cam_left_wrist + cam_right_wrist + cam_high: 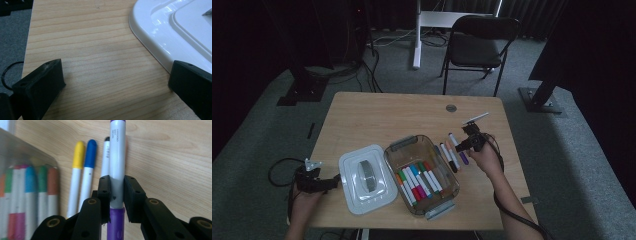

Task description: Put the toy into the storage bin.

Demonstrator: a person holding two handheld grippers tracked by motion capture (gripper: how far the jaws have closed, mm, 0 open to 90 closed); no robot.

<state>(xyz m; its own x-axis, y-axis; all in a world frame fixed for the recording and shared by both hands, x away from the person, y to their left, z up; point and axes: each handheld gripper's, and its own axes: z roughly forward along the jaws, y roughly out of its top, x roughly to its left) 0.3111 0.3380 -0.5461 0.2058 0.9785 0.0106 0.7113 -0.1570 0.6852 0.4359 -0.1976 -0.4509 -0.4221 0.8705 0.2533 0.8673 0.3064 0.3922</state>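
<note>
Wooden table [377, 117]: my right gripper [117, 187] clamps the purple marker [117, 157] mid-barrel for transfer to the open bin [396, 161]; my left gripper [117, 82] rests with its jaws apart beside the lid [175, 32].

Dim room, grey carpet, dark curtains

Wooden table [362, 115] on grey carpeted floor [257, 120]; black folding chair [478, 47] beyond it, white stand leg [417, 35] beside, black stand bases [302, 90] and cables [372, 65] along dark curtains [597, 45].

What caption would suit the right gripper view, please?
Right gripper clamps a purple marker above three loose markers on the table.
</note>
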